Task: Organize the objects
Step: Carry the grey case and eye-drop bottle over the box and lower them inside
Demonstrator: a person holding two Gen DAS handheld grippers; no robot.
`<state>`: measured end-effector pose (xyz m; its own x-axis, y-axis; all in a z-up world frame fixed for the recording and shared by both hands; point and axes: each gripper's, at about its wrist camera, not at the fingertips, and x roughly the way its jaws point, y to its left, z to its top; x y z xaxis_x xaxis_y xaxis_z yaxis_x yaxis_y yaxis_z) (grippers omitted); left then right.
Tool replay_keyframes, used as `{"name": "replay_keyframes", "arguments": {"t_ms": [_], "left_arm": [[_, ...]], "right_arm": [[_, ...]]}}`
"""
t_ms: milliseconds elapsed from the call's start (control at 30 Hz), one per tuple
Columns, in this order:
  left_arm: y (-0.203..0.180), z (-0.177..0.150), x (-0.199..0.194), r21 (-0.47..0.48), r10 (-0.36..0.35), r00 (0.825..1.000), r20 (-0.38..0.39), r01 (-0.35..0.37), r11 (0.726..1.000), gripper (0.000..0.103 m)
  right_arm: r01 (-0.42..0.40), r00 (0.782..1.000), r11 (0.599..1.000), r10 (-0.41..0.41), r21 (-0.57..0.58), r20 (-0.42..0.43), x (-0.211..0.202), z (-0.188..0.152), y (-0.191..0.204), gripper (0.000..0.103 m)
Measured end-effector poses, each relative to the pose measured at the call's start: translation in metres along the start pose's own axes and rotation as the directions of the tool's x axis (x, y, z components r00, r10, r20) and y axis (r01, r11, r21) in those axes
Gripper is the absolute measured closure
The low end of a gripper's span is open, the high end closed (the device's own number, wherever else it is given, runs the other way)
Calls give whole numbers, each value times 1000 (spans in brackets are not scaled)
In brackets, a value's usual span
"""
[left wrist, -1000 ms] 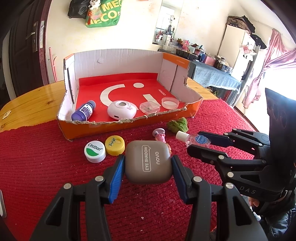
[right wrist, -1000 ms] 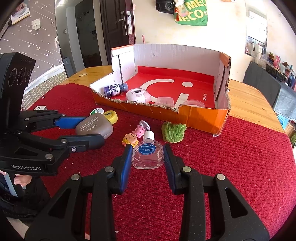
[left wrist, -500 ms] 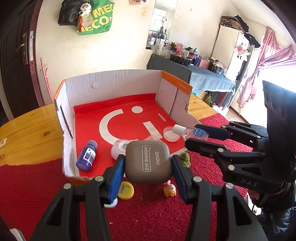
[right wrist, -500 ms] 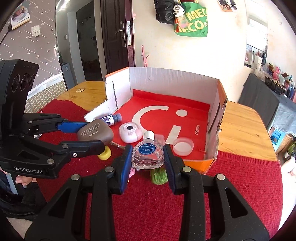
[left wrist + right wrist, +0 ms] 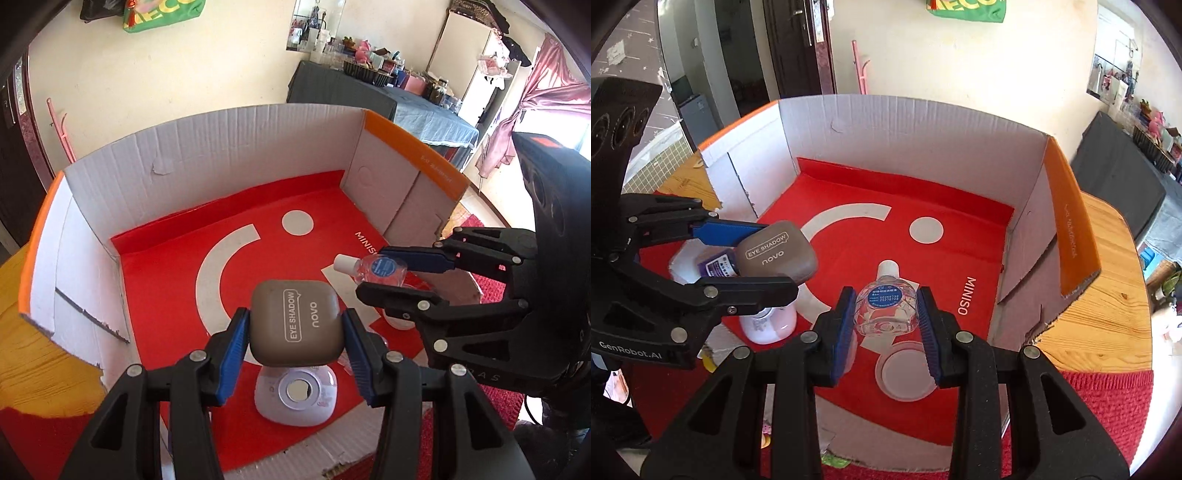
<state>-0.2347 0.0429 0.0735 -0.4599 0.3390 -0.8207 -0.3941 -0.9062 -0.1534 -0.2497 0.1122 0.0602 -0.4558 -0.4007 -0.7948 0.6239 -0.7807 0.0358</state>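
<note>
Whereas a second ago the left gripper (image 5: 294, 332) hung over the red cloth in front of the cardboard box (image 5: 229, 147), in the left wrist view it now hangs above the box's red floor, its blue-padded jaws clenched on the taupe eye shadow case (image 5: 294, 326) at frame centre. Directly below the case lies the white round compact (image 5: 295, 393), which earlier sat farther up the frame. At right, the right gripper (image 5: 384, 275) reaches in from the frame's edge, grasping the small clear bottle (image 5: 376, 267) with its white cap pointing left; its black frame hides the box's right front corner. The yellow and white caps seen earlier are out of this view.

While the right wrist view earlier showed the bottle over the cloth, the right gripper (image 5: 886, 310) now holds that clear bottle (image 5: 888, 306) above the red floor beside the MINISO lettering. A shallow clear dish (image 5: 905, 373) lies just below it in frame. At left, the left gripper (image 5: 764, 258) carries the eye shadow case (image 5: 775, 253), covering part of a purple bottle (image 5: 716, 264) and the white compact (image 5: 768, 325). Wooden table (image 5: 1097, 295) shows at right, red cloth (image 5: 1108, 406) at lower right.
</note>
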Motion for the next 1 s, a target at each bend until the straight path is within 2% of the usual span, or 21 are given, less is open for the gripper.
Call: {"name": "replay_keyframes", "arguments": {"t_ms": [233,467,1000], "left_arm": [[6,7,26,15,-16,996,-85,18,1000,50],[10,6,38,20,-18,992,-126,21,1000,50],[13,6,41,15,-36,986,-161,38,999,50]], "right_arm": [[2,995,1000,-4,-21,-97,22,8,-3,71],[-14,987,999,8,-34,-158,36,10,-4,71],[-21,979,999,10,-49,-205,41,3,-6,71]]}}
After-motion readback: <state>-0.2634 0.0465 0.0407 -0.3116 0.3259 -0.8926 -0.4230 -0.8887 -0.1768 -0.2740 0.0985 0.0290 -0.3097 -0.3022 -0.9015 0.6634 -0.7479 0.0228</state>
